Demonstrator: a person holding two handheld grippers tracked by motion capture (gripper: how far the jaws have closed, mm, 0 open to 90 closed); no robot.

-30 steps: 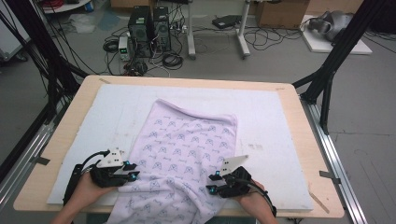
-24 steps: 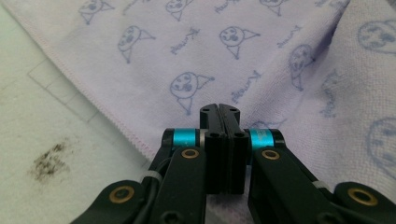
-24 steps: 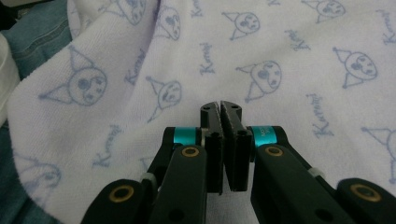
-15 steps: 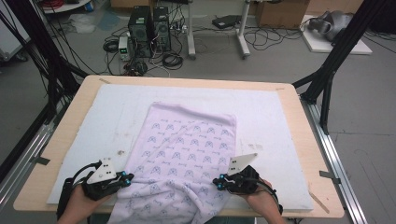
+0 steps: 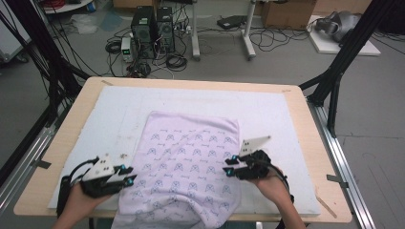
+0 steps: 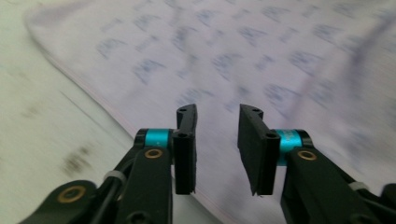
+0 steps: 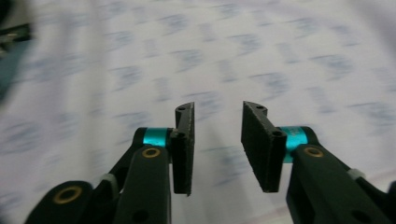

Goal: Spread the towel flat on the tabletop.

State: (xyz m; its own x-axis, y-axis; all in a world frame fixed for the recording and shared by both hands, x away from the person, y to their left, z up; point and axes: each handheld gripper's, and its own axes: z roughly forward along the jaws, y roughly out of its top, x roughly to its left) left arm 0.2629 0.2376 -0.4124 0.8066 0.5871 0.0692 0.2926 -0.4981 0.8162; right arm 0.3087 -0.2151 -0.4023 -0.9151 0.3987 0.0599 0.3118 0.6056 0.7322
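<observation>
A lavender cloth [image 5: 187, 157] printed with small blue marks lies spread on the white mat [image 5: 119, 102], its near end hanging over the table's front edge. My left gripper [image 5: 129, 177] hovers at the cloth's near left edge, and in the left gripper view the left gripper [image 6: 217, 119] is open above that hem [image 6: 88, 91]. My right gripper [image 5: 230, 167] sits over the cloth's near right part. Seen in its own view, the right gripper [image 7: 218, 114] is open above the printed fabric [image 7: 261, 51]. Both pairs of jaws have just been opening, with nothing between them.
The mat covers a wooden table [image 5: 305, 121] with metal rails at both sides. Black frame legs [image 5: 341, 57] stand at the far corners. Computers and cables [image 5: 153, 33] lie on the floor beyond the table.
The cloth has slid a little toward the near edge and lies flatter. Both grippers dipped toward the front edge, then lifted off the cloth, the right one moving farther in.
</observation>
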